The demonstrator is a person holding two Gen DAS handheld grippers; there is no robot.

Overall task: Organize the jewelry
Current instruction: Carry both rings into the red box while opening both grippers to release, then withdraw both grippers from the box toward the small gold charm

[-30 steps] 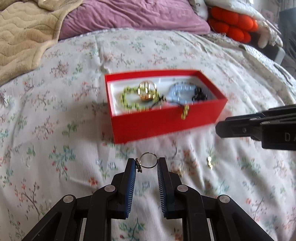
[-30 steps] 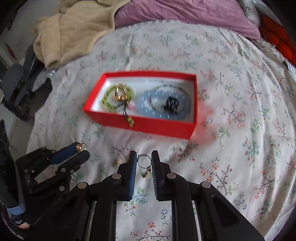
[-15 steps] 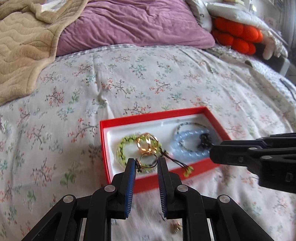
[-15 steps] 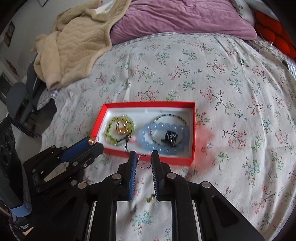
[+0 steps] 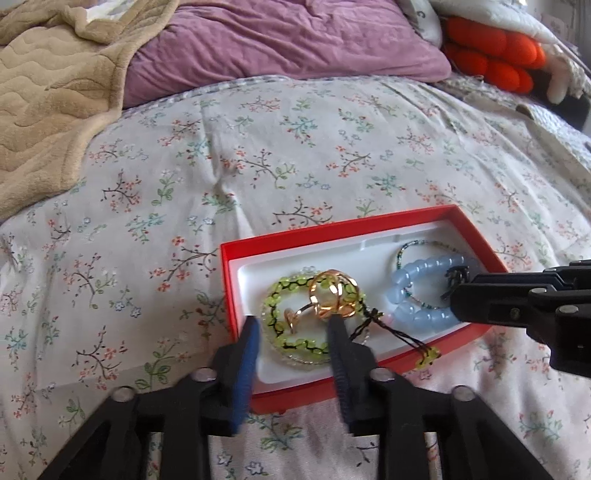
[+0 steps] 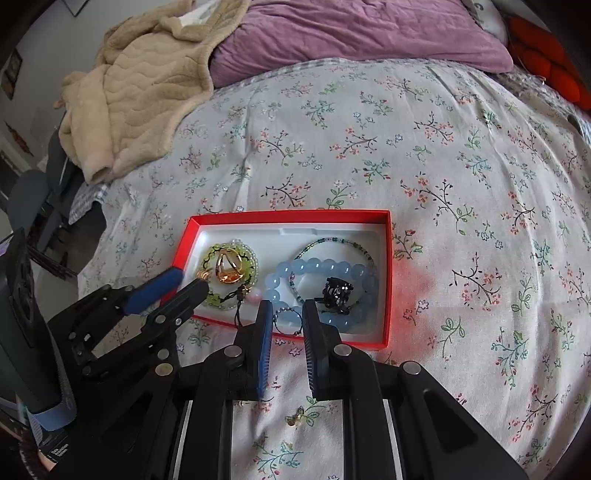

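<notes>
A red box (image 5: 406,223) with a white liner sits on the floral bedspread and holds a green beaded bracelet (image 5: 275,301), gold rings (image 5: 334,297), a blue bead bracelet (image 5: 421,314) and a black piece (image 6: 336,291). My left gripper (image 5: 293,326) is open over the box's left end, and a small gold ring (image 5: 291,319) lies between its fingers on the green bracelet. My right gripper (image 6: 288,319) is shut on a small beaded ring (image 6: 287,320) over the box's (image 6: 288,216) near edge, by the blue bracelet (image 6: 314,267).
A small gold earring (image 6: 293,419) lies on the bedspread under my right gripper. A beige blanket (image 6: 140,92) and a purple pillow (image 6: 351,33) lie at the far side of the bed. An orange plush (image 5: 491,55) is far right.
Both grippers moved forward over the box. My left gripper opened and let its ring go onto the green bracelet. My right gripper still holds its ring.
</notes>
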